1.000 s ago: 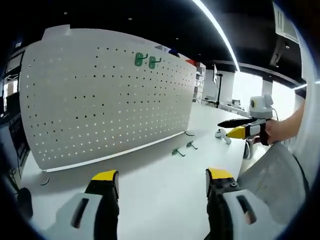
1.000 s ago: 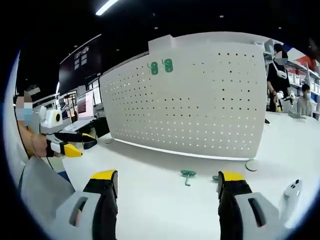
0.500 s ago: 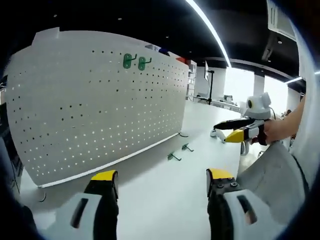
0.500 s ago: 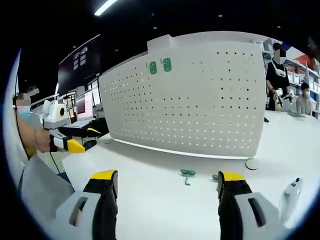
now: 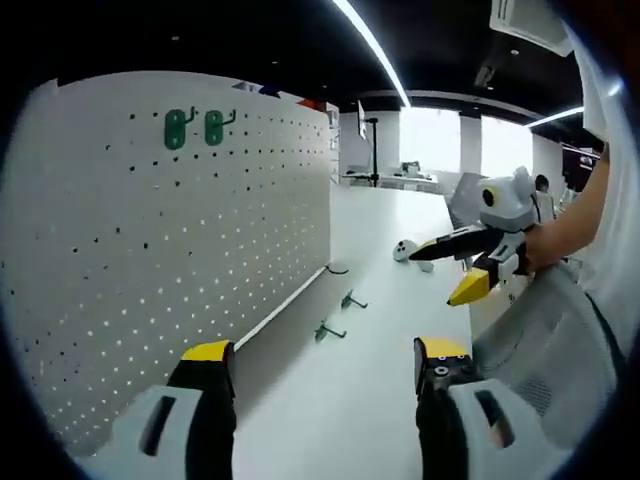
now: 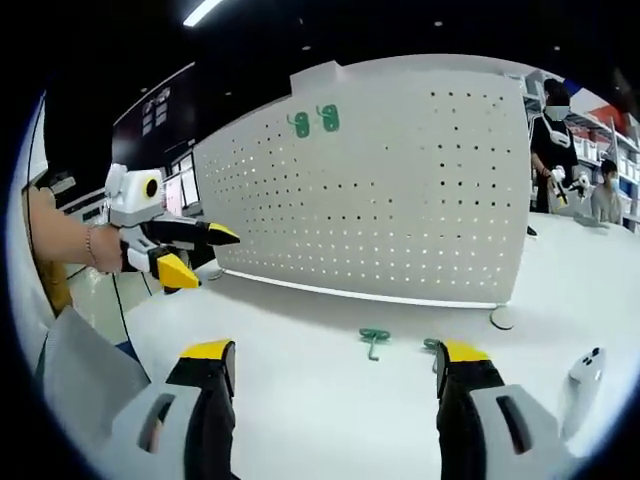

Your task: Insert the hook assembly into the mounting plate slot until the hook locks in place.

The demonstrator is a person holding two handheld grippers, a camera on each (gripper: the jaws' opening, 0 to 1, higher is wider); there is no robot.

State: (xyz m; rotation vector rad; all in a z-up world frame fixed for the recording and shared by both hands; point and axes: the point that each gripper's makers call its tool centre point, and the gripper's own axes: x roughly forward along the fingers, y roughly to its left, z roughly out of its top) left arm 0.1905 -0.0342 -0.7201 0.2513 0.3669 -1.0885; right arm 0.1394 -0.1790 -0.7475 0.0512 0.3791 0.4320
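Two green hooks (image 6: 374, 338) loose on table (image 6: 300, 390) before pegboard (image 6: 400, 190).

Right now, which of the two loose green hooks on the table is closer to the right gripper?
The right-hand hook, lying just beyond the right gripper's right jaw tip; the other hook lies farther out, between the jaws.

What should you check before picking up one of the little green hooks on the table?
1. Right gripper open: ok, jaws apart and empty.
2. Left gripper open: ok, empty too.
3. Loose green hooks lying free on the table: ok, two near the pegboard's foot.
4. Pegboard upright: ok.
5. Two mounted hooks already up high: ok.
6. Which hole to use: cannot tell.
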